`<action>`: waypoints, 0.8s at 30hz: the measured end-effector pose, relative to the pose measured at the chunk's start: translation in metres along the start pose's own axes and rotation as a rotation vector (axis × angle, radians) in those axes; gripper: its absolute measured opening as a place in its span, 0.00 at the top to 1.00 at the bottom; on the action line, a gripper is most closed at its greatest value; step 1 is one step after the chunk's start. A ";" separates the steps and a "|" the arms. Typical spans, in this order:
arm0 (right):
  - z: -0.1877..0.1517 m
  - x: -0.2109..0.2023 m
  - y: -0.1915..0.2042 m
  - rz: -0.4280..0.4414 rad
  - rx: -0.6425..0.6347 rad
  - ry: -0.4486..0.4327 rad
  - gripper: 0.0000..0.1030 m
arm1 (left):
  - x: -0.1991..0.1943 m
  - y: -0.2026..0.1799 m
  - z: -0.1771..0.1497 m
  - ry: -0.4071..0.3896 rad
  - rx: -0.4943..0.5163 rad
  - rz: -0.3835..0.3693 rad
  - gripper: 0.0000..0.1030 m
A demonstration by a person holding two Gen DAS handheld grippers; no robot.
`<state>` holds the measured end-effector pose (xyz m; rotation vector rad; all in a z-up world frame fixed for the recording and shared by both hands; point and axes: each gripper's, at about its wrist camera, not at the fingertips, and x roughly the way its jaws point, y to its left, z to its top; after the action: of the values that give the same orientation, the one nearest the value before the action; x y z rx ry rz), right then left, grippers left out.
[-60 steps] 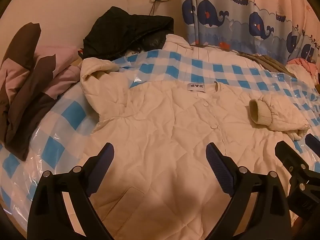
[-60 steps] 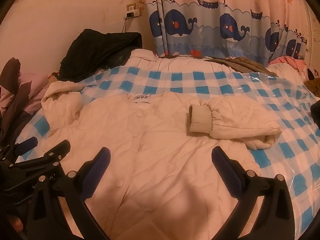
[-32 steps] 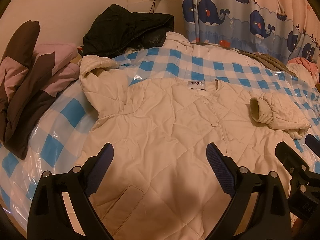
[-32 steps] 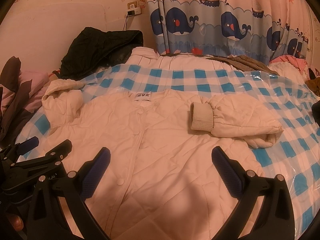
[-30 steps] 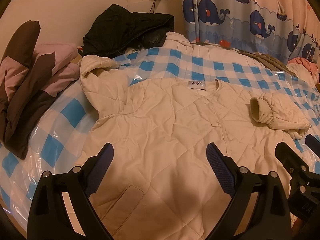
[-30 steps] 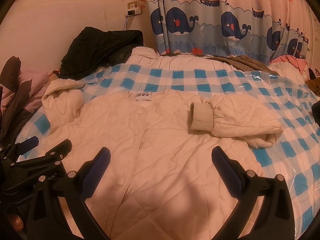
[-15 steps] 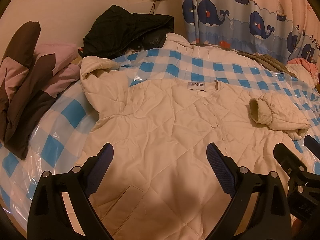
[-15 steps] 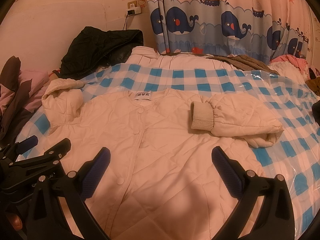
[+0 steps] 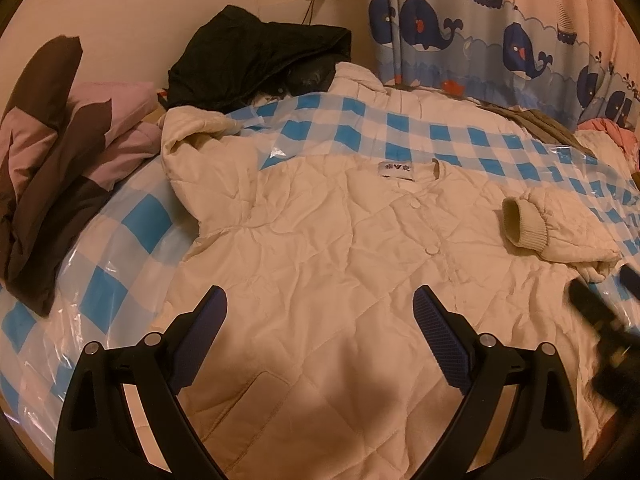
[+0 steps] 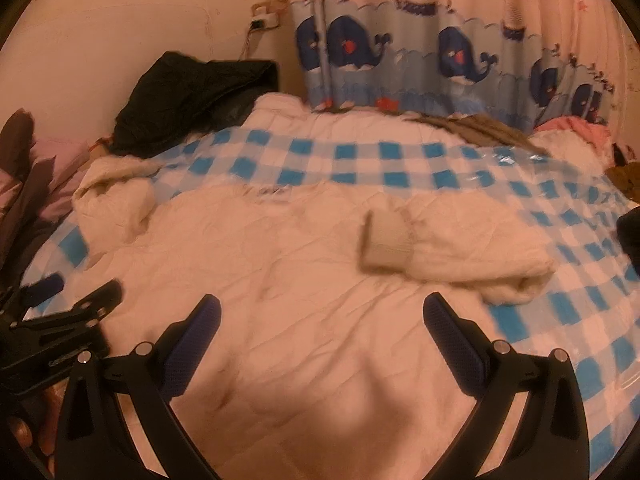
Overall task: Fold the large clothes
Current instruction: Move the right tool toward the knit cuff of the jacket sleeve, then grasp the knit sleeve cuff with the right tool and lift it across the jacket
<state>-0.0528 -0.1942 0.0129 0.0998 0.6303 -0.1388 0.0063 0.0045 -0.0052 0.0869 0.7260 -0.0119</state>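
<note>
A cream quilted jacket (image 9: 320, 248) lies front up on a blue-and-white checked sheet (image 9: 400, 128); it also shows in the right wrist view (image 10: 280, 280). Its right sleeve (image 9: 552, 228) is folded inward, ribbed cuff (image 10: 386, 244) toward the buttons. Its left sleeve (image 9: 192, 148) lies bunched at the upper left. My left gripper (image 9: 320, 332) is open and empty above the jacket's lower body. My right gripper (image 10: 320, 340) is open and empty above the jacket's lower right, and shows blurred in the left wrist view (image 9: 600, 312).
A black garment (image 9: 256, 64) is piled at the wall behind the bed. A pink and brown quilt (image 9: 48, 148) lies at the left edge. A whale-print curtain (image 10: 440, 56) hangs at the back. Grey and pink clothes (image 10: 480, 126) lie at the far right.
My right gripper has moved quickly, so its view is blurred and the scene sits lower and more to the right in it. My left gripper has hardly moved.
</note>
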 end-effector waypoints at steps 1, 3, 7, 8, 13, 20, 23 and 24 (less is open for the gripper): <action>0.002 -0.002 -0.009 -0.010 0.016 -0.011 0.05 | 0.002 0.002 0.001 0.006 -0.011 -0.001 0.12; 0.007 0.000 -0.026 -0.027 0.036 -0.016 0.05 | 0.004 0.007 0.002 0.012 -0.036 -0.011 0.12; 0.025 0.027 -0.042 -0.067 -0.077 0.059 0.05 | 0.008 0.012 0.002 0.004 -0.074 -0.035 0.12; 0.028 0.037 -0.040 -0.095 -0.132 0.072 0.05 | 0.008 0.013 0.003 0.008 -0.078 -0.040 0.12; 0.034 0.107 -0.025 -0.174 -0.428 0.167 0.05 | 0.008 0.011 0.002 -0.028 -0.060 -0.028 0.12; 0.027 0.191 -0.041 -0.219 -0.593 0.344 0.05 | 0.012 0.004 -0.001 -0.008 -0.059 -0.041 0.12; 0.025 0.206 -0.059 -0.162 -0.539 0.379 0.05 | 0.012 0.000 -0.002 -0.022 -0.050 -0.038 0.12; 0.028 0.209 -0.064 -0.135 -0.500 0.384 0.10 | 0.012 -0.002 -0.002 -0.020 -0.044 -0.036 0.12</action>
<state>0.1199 -0.2817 -0.0918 -0.4092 1.0378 -0.0888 0.0140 0.0031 -0.0153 0.0312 0.7078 -0.0310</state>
